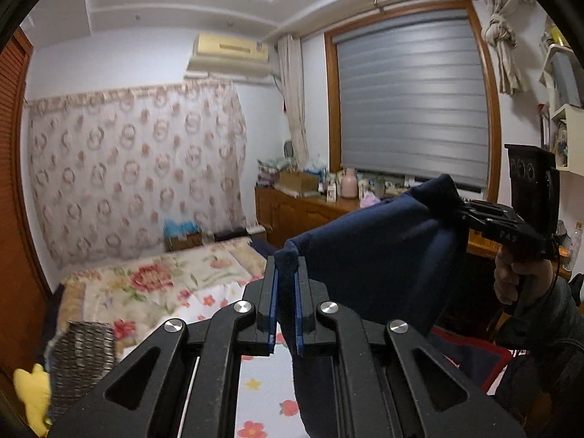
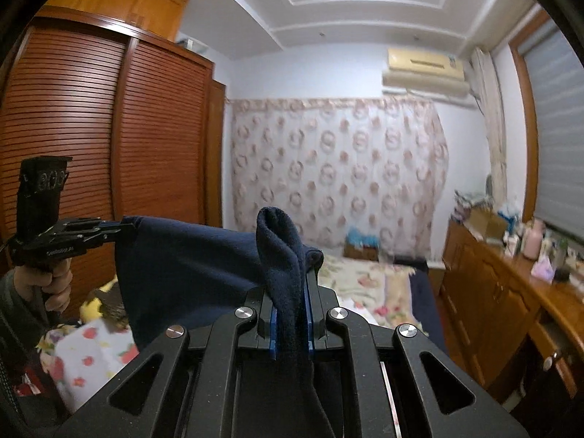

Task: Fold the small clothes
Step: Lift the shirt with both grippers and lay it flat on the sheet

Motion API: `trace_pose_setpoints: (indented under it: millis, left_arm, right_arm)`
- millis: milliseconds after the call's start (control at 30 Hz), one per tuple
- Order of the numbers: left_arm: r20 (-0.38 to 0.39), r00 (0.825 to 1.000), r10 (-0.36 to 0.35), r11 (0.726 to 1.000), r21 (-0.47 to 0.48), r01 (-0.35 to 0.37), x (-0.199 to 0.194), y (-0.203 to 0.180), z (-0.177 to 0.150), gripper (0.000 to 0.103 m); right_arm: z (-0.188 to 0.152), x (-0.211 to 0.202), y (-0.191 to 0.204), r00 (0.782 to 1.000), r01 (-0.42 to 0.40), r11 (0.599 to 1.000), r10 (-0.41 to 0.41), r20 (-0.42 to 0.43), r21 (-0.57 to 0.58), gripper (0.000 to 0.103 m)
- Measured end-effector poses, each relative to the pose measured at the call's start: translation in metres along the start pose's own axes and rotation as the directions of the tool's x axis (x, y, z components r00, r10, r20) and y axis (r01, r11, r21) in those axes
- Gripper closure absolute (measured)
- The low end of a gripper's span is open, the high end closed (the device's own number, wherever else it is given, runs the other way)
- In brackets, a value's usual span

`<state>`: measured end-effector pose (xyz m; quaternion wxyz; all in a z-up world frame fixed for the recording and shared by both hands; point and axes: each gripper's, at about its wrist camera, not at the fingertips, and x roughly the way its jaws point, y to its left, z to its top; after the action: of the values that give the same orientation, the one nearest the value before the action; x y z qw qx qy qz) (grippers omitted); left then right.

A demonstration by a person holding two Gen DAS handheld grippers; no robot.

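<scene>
Blue-padded black left gripper (image 1: 286, 284) is pinching one corner of a small navy fleece garment (image 1: 372, 266), and the matching right gripper (image 2: 290, 292) is clamping the other corner, so the cloth is hanging stretched between both hands, up above the floral bedsheet (image 1: 219, 292). I'd say folding is barely getting started: no crease yet, and laying it flat is still ahead.
</scene>
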<state>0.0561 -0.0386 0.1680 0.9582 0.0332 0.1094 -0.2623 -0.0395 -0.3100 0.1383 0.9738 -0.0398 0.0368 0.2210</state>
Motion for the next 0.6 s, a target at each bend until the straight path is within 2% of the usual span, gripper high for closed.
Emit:
trace_pose_setpoints:
  millis: [200, 300, 433, 500, 533, 567, 600]
  left_arm:
    - [0.068, 0.996, 0.058, 0.998, -0.002, -0.058, -0.042, 0.025, 0.009, 0.095]
    - [0.044, 0.994, 0.101, 0.995, -0.022, -0.1, -0.034, 0.047, 0.0, 0.095]
    - [-0.029, 0.982, 0.186, 0.982, -0.013, -0.187, 0.015, 0.084, -0.025, 0.095]
    - [-0.121, 0.96, 0.253, 0.967, 0.054, -0.248, 0.06, 0.107, -0.047, 0.087]
    - [-0.194, 0.939, 0.284, 0.959, 0.064, -0.277, 0.084, 0.123, -0.063, 0.084]
    - [-0.273, 0.919, 0.284, 0.958, 0.039, -0.284, 0.104, 0.142, -0.081, 0.08]
    - [-0.321, 0.908, 0.268, 0.96, 0.016, -0.278, 0.113, 0.154, -0.096, 0.071]
  right_arm:
    - [0.022, -0.022, 0.029, 0.996, -0.078, 0.995, 0.081, 0.042, -0.063, 0.093]
    - [0.019, -0.002, 0.021, 0.993, -0.112, 0.991, 0.114, 0.018, -0.073, 0.092]
    - [-0.001, 0.066, -0.003, 0.989, -0.132, 0.991, 0.129, -0.077, -0.033, 0.092]
    - [-0.012, 0.113, -0.013, 0.985, -0.11, 0.994, 0.107, -0.137, -0.014, 0.09]
    - [-0.018, 0.142, -0.016, 0.975, -0.114, 0.993, 0.113, -0.191, 0.008, 0.088]
    - [-0.029, 0.175, -0.021, 0.958, -0.111, 0.993, 0.117, -0.262, 0.037, 0.078]
    - [-0.045, 0.206, -0.028, 0.939, -0.073, 0.996, 0.086, -0.334, 0.05, 0.073]
